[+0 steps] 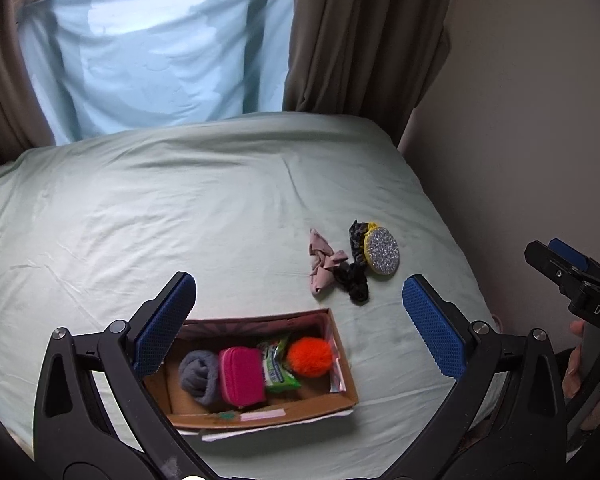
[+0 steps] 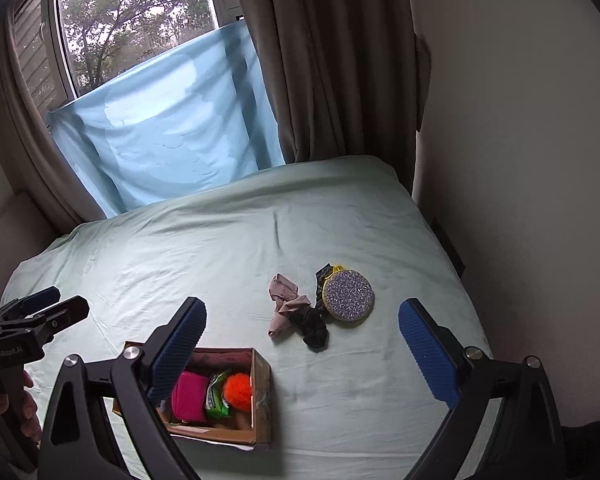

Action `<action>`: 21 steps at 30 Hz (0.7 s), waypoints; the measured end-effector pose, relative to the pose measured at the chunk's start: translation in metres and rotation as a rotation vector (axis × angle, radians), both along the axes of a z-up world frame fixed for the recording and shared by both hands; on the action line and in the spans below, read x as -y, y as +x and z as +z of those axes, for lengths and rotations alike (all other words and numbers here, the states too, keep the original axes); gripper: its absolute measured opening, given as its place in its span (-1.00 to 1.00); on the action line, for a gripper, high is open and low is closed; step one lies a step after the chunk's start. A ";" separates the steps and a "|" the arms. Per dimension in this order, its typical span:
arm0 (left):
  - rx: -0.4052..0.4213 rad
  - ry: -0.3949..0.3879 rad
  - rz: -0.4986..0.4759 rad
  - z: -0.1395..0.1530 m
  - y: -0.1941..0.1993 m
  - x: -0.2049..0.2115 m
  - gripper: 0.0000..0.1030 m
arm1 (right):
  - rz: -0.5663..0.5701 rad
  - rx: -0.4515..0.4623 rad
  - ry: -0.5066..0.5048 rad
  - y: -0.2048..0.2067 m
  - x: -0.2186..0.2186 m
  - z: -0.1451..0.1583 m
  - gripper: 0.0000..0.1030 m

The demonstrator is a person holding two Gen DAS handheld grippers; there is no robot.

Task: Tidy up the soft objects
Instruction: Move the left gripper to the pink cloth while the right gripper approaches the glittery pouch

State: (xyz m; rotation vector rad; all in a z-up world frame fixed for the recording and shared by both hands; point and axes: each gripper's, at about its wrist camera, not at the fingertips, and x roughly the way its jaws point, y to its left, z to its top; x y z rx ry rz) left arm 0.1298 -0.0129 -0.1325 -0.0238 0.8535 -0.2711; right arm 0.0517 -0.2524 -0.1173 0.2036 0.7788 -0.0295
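- While four soft things already sit in the cardboard box [image 1: 342, 364] at the lower middle of the left-wrist view, namely a grey rolled sock [image 1: 199, 376], a pink pouch [image 1: 242, 376], a green packet [image 1: 278, 368] and an orange pom-pom [image 1: 310, 357], the sorting looks to be roughly half done.
- Right of centre on the bed [image 1: 180, 208], a small heap is still loose: a beige cloth [image 1: 322, 264], a black scrunchie [image 1: 352, 280] touching it, and a glittery round pad [image 1: 382, 251] with a yellow rim, resting against a dark patterned piece I can't identify.
- The left hand-held gripper [image 1: 300, 326] hangs over the box with its jaws spread wide and nothing between them.
- The right hand-held gripper [image 2: 302, 354] is just as wide and empty; the heap lies up-frame of its gap in its own view.
- I'd say the step in hand is choosing the next item from that heap.
- The next move, to my eye, calls for the right one to come down on a single piece, likely the beige cloth at the near edge, and pinch it without dragging the scrunchie along.
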 end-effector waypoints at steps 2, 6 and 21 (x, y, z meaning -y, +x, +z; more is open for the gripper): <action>-0.005 -0.002 0.014 -0.012 0.018 0.015 1.00 | 0.026 0.000 0.018 0.018 0.018 -0.014 0.87; -0.026 0.001 0.026 -0.042 0.058 0.042 1.00 | 0.085 -0.015 0.005 0.052 0.042 -0.048 0.87; -0.213 0.132 -0.134 -0.194 0.195 0.129 0.99 | 0.250 -0.119 0.035 0.160 0.087 -0.205 0.87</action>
